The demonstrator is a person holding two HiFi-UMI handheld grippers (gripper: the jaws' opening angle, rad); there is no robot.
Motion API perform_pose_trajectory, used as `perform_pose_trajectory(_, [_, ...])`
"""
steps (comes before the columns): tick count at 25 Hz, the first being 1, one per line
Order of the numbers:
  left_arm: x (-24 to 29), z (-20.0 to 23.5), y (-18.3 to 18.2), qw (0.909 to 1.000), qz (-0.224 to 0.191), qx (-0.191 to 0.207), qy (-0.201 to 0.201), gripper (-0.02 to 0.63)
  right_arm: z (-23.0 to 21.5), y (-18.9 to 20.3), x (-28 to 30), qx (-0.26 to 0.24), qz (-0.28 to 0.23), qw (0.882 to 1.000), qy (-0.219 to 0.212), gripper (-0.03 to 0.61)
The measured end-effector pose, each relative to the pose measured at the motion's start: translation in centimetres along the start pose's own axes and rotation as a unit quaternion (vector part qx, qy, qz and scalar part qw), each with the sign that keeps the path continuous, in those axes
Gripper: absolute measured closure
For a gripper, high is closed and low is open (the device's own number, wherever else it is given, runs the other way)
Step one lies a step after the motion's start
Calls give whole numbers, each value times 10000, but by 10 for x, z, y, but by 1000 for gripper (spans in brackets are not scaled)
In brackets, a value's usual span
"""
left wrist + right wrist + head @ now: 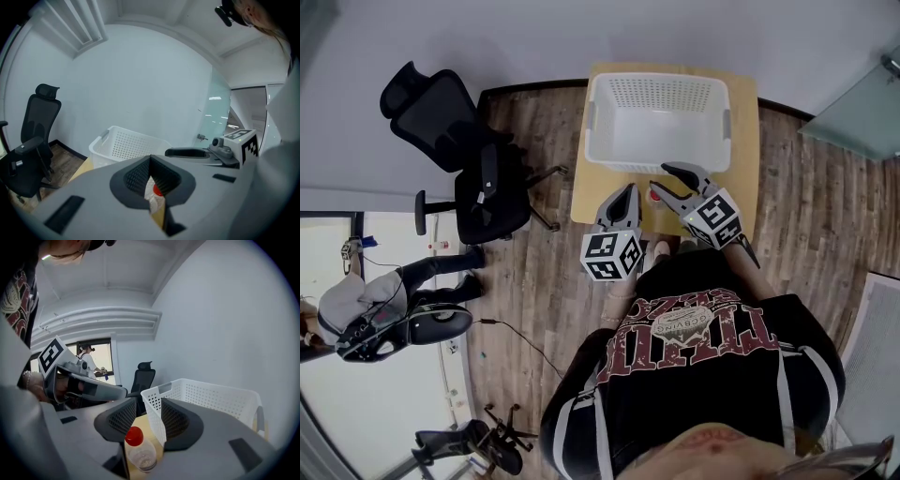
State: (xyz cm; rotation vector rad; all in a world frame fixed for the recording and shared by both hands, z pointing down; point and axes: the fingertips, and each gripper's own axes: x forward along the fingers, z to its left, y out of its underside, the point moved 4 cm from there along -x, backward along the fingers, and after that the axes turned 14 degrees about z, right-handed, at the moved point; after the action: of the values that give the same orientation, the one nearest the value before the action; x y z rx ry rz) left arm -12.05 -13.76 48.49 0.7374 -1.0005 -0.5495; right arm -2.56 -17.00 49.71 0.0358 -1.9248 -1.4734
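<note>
The right tongs stand open and empty. Their jaws frame the red-capped bottle, which stands upright on the tabletop just beside the near wall of the white basket. The left tongs are closed on nothing and held alongside, apparently to stay clear.

A basket sat on the table, a bottle just before it; a chair stood left of the table.

Small clear plastic bottle with a red screw cap, standing upright on the light wooden table, toward its near edge, just beside the near wall of the white basket.
</note>
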Motion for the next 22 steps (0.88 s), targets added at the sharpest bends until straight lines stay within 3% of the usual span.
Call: perform_pose_trajectory(22, [14,-31,-26,9975,-70,538,449,567,-38,-23,-49,337,-501,9949,806,423])
